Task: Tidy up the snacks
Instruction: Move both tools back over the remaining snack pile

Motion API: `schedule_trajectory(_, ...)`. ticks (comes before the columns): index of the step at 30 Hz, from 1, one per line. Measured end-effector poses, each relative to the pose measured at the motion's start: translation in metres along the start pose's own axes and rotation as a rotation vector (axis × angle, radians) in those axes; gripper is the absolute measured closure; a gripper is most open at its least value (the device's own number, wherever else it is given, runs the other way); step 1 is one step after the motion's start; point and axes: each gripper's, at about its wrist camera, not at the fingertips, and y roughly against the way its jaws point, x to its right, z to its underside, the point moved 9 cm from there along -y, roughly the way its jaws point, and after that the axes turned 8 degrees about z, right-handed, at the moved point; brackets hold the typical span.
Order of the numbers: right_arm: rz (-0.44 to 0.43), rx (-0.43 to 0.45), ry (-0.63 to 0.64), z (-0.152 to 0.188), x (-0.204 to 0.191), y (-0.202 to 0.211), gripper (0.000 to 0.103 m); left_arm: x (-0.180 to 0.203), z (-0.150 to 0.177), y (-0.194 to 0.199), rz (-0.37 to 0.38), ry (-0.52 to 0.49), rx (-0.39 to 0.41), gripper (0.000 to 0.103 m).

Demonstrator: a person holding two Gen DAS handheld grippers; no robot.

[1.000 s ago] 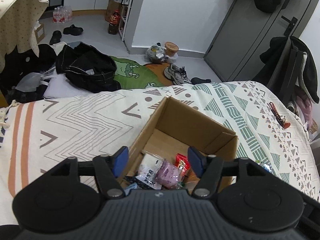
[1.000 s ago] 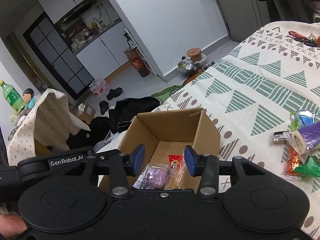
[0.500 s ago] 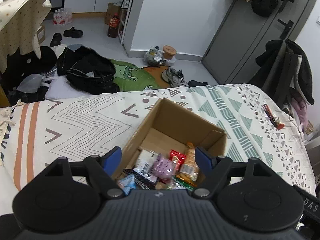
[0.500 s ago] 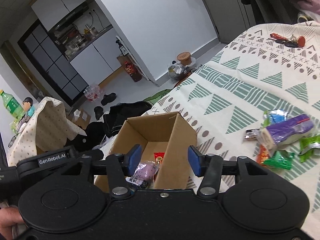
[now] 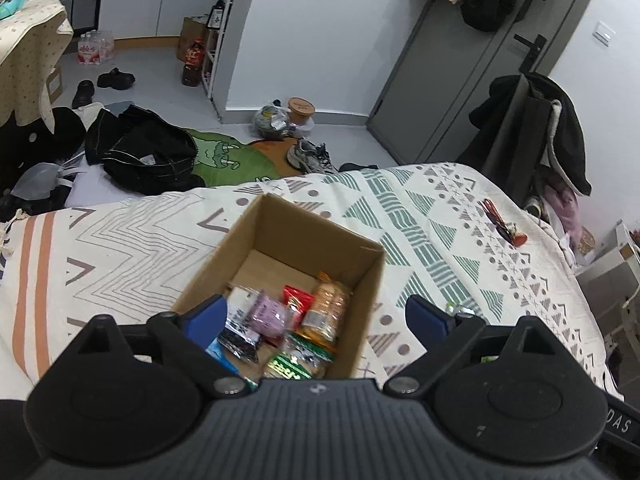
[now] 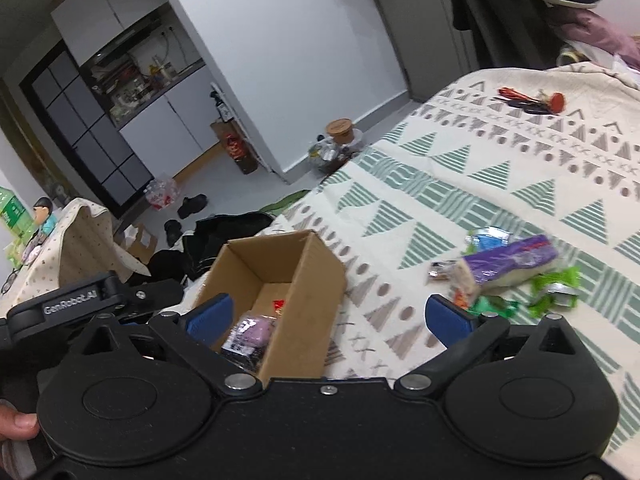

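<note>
An open cardboard box (image 5: 362,280) (image 6: 316,292) sits on the patterned bedspread. Inside lie several snack packets, among them a pink packet (image 5: 267,314) (image 6: 254,330), a red one (image 5: 298,300) and an orange biscuit pack (image 5: 326,310). My left gripper (image 5: 318,316) hangs open above the box's near end, nothing between its fingers. My right gripper (image 6: 326,314) is open too, above the box's right wall. To the right on the bed lie loose snacks: a purple-and-white pack (image 6: 508,264), green wrappers (image 6: 554,290) and a blue-green packet (image 6: 490,238).
A red-handled tool and keys (image 6: 528,100) (image 5: 502,224) lie farther up the bed. The bedspread (image 5: 120,248) ends at an edge beyond the box; below it the floor holds black bags (image 5: 148,152), shoes and a green mat. A hand (image 6: 16,424) grips the left gripper's body.
Both grippers have opened wider and pulled back from the box. The right view has swung rightwards, showing more of the loose snacks. An orange biscuit pack now lies in the box.
</note>
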Motion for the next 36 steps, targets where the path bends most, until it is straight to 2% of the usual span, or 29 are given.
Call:
schedule_trajectory(10,0.094,0.022,-0.016,0.009,0.048,0.028,0.0,0.033,0.017,0.001,0.035,-0.063,-0.03,0.0)
schedule_trajectory(16,0.107,0.047,-0.05,0.007,0.072,0.043,0.0,0.056,0.026,0.004,0.047,-0.112,-0.034,0.0)
schedule_trajectory(29,0.115,0.076,-0.101,0.005,0.111,0.061,0.0,0.088,0.036,0.001,0.046,-0.141,-0.039,0.0)
schedule_trajectory(36,0.11,0.074,-0.137,0.007,0.125,0.055,0.0,0.107,0.046,-0.011,0.046,-0.181,-0.046,0.0)
